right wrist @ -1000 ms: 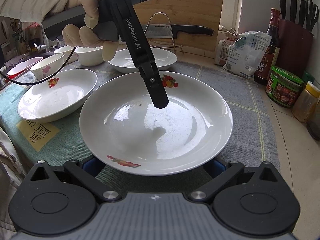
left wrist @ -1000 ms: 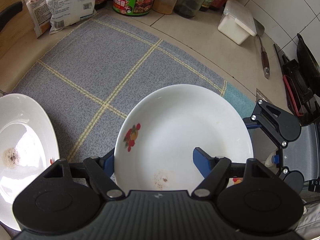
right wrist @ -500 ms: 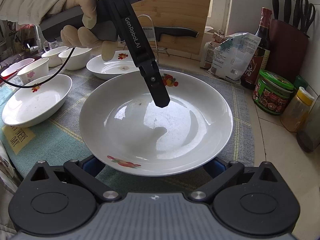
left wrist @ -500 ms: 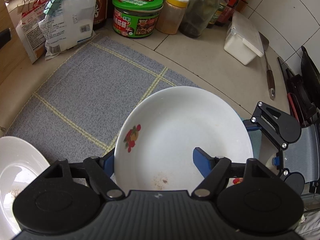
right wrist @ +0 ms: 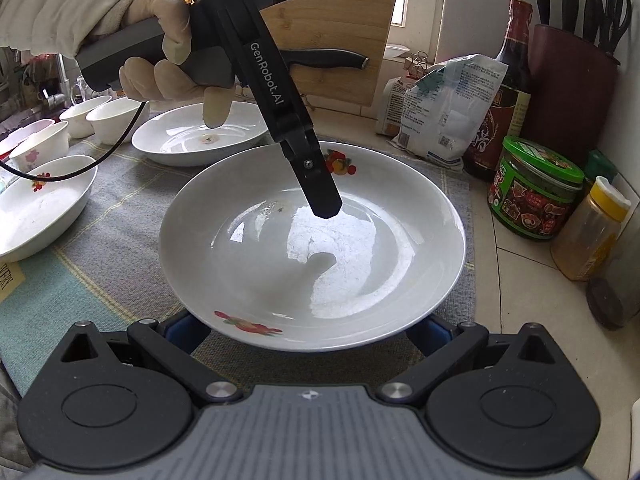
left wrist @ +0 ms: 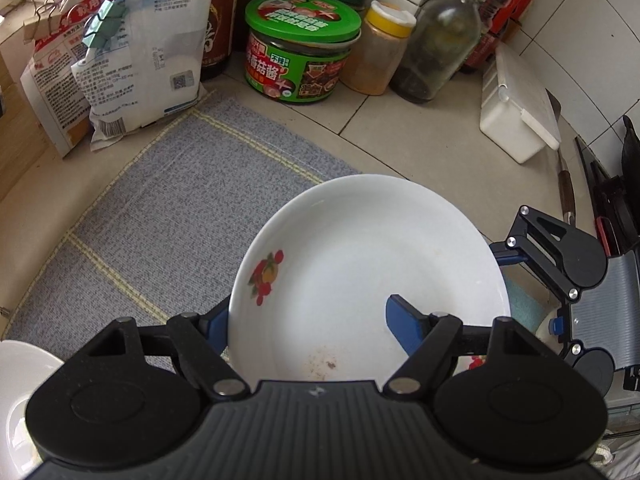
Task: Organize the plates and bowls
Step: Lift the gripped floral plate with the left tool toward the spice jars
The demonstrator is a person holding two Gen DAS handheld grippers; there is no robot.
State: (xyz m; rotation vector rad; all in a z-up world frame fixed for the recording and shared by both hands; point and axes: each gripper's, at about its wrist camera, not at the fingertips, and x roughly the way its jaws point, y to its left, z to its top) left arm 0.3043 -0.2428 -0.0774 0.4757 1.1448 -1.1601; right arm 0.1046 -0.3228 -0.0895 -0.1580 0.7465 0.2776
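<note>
A white deep plate (left wrist: 360,264) with red fruit prints hangs above the grey checked mat (left wrist: 180,208), carried between both grippers. My left gripper (left wrist: 308,312) straddles its rim, one blue finger outside the edge and the other over the inside, and it stays shut on it. In the right wrist view that plate (right wrist: 312,248) fills the middle. A gloved hand (right wrist: 160,48) brings the left gripper's finger (right wrist: 320,192) down into it from the far rim. My right gripper (right wrist: 306,330) reaches under the near rim with its jaws wide. Its fingertips are hidden.
A second white plate (right wrist: 200,140), an oval dish (right wrist: 36,216) and small bowls (right wrist: 108,120) lie further left on the mat. A green-lidded jar (left wrist: 300,52), bags (left wrist: 132,52), bottles and a white box (left wrist: 516,120) line the wall. A knife block (right wrist: 572,80) stands at the far right.
Both grippers and the plate have travelled together across the mat toward the jars and bottles. The other plate has slid almost out of the left wrist view.
</note>
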